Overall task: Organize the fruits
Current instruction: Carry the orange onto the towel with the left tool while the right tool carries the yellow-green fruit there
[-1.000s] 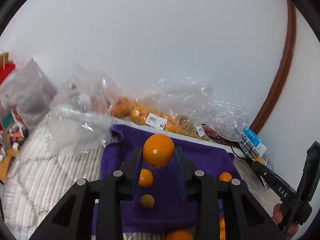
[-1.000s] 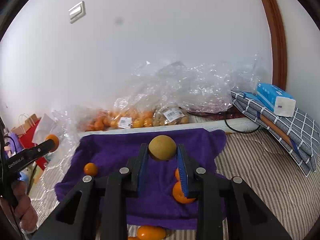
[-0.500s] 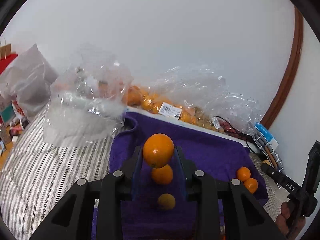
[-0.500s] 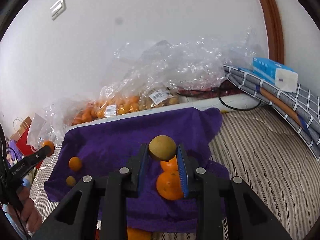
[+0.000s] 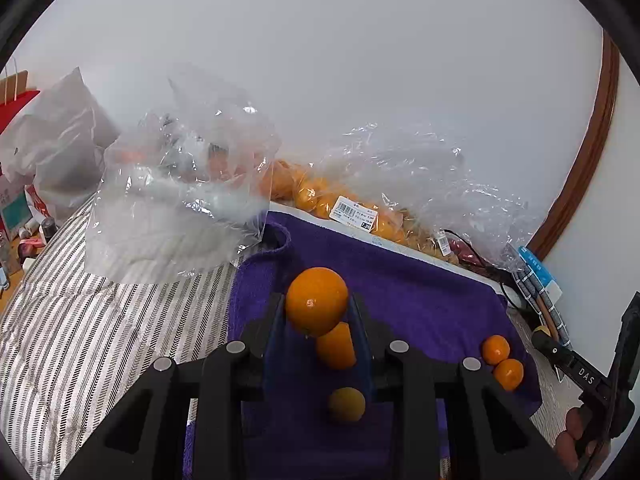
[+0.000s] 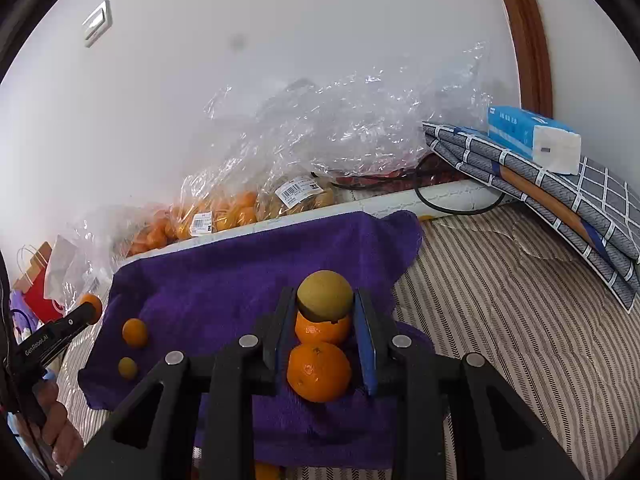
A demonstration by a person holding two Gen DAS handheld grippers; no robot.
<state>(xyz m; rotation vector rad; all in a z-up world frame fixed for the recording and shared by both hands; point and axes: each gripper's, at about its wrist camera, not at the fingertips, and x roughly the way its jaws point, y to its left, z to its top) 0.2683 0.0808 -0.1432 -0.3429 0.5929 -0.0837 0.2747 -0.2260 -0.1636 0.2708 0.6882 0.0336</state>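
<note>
We are mid-sorting: our left hand-held gripper clamps a round orange fruit and our right hand-held gripper a dull yellow-brown round fruit, both above the purple towel, so each probably needs lowering beside like fruit.

— That fuzzy purple terry-cloth towel looks matt?
— Yes. At twelve o'clock, the crinkled clear plastic bags are glossy; the round orange fruit shines, finely dimpled.

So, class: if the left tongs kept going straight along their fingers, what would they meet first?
Probably the purple towel, since the left tongs, gripping a round orange fruit, point over it; beyond lie clear plastic fruit bags. Depth is uncertain.
</note>
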